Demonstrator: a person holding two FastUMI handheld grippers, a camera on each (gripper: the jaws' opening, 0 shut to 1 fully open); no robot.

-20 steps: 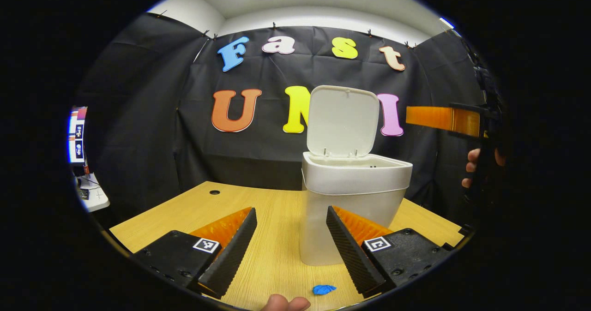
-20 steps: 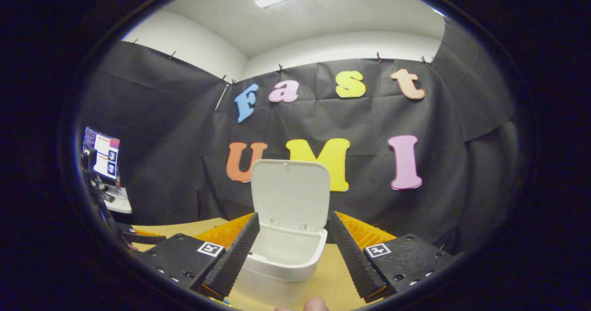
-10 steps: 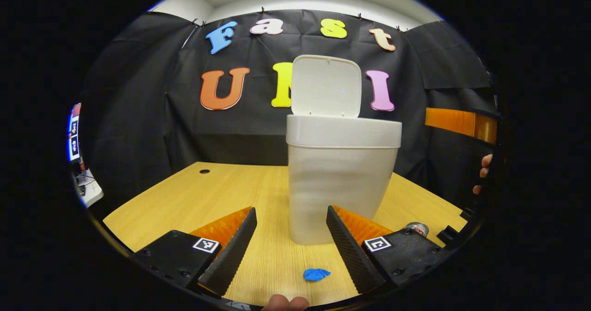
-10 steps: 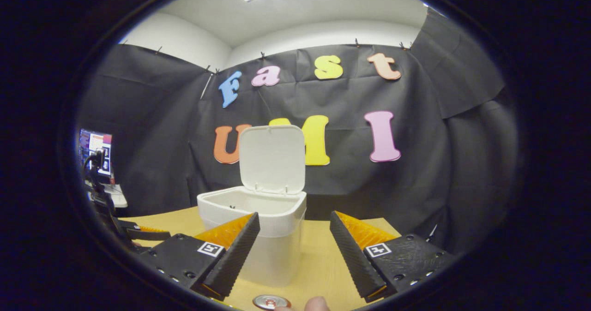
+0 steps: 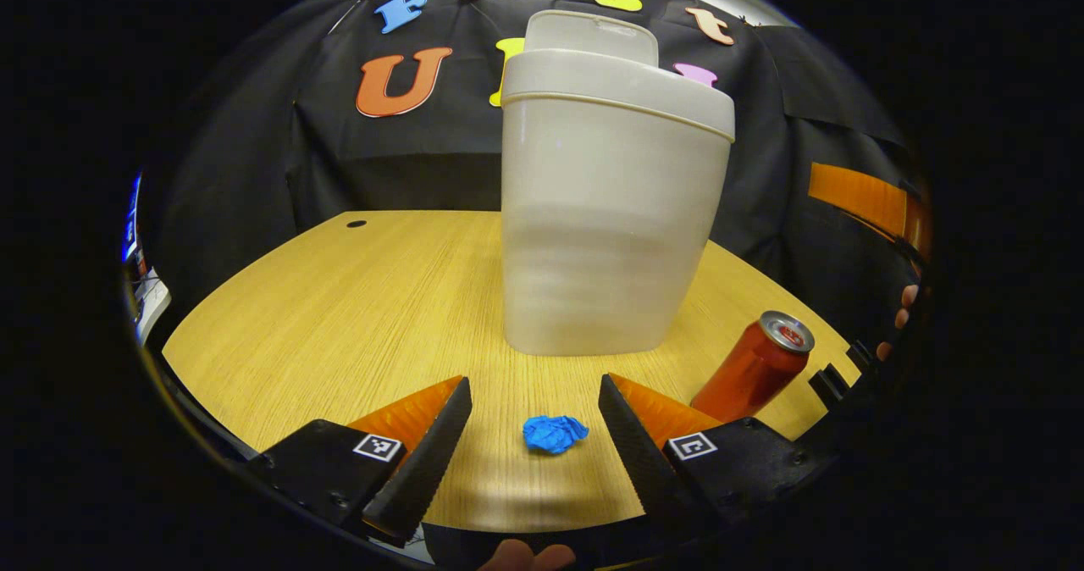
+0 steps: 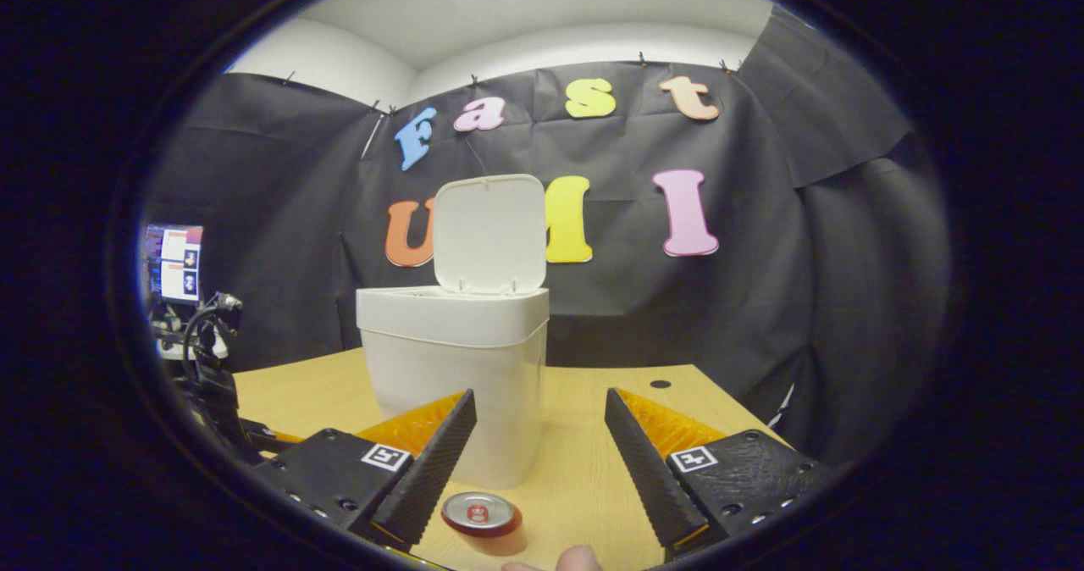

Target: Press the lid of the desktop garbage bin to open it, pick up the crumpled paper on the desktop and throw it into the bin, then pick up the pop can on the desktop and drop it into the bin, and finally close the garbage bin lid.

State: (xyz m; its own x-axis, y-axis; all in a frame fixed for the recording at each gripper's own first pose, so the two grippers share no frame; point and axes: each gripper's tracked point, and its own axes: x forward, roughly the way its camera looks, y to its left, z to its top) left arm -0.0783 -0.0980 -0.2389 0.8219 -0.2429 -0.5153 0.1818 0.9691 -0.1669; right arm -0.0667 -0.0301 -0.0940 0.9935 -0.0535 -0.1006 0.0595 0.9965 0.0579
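Both claws are spread apart and hold nothing: the left claw (image 5: 529, 435) frames the blue paper (image 5: 555, 433) lying on the bench (image 5: 356, 300) before the bin (image 5: 605, 215), whose lid (image 6: 489, 232) stands up, while the right claw (image 6: 540, 457) hangs above the upright can (image 6: 480, 513).
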